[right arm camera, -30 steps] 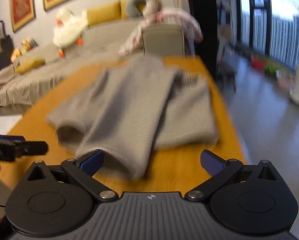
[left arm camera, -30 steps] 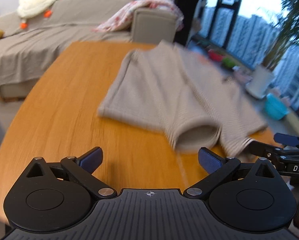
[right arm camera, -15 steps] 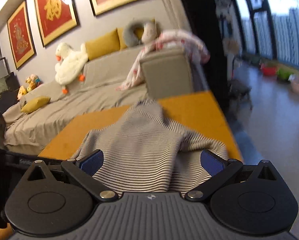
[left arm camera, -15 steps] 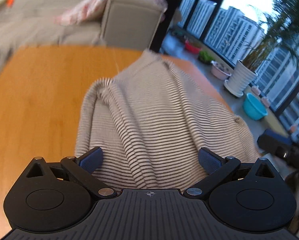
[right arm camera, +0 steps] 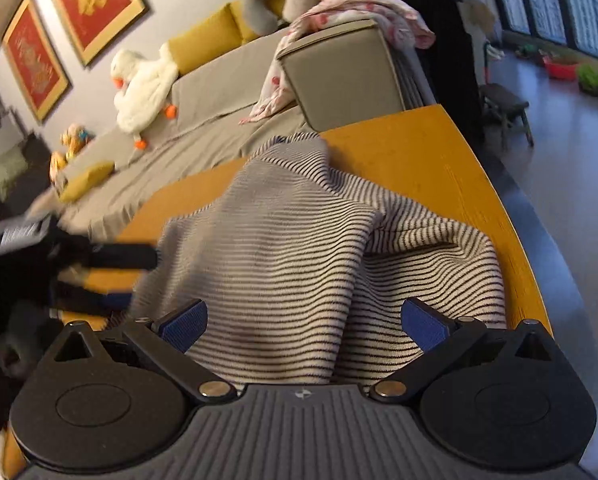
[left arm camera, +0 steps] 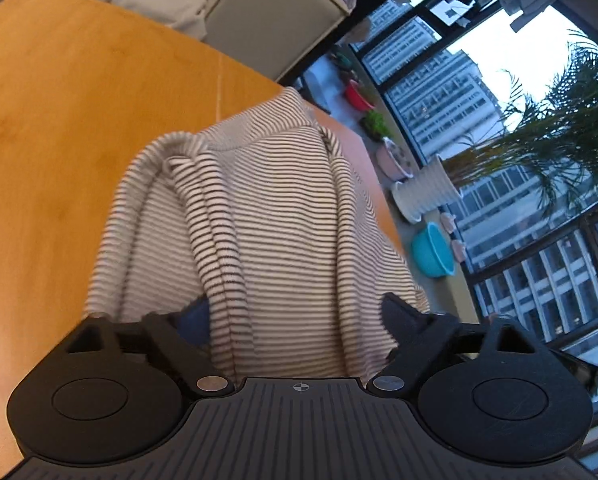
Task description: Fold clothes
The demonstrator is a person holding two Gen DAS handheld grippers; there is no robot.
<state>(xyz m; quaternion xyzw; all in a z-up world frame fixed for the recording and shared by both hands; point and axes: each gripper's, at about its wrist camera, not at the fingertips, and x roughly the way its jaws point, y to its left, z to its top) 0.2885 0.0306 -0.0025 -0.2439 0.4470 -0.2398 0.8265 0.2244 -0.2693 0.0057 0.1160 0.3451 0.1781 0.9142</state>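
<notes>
Both tongs stand open with the striped sweater's near hem between their fingers — left tongs (left arm camera: 295,316), right tongs (right arm camera: 303,324). From each, the sweater (right arm camera: 299,240) runs lengthwise toward 12 o'clock across the table (left arm camera: 59,120) — neither hand nearer.

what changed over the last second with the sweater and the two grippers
Both grippers moved in from the near table edge onto the sweater. The left gripper and right gripper now straddle its near folds, jaws wide, nothing clamped. The sweater looks more bunched, though the closer view may account for that. It still lies on the table.
</notes>
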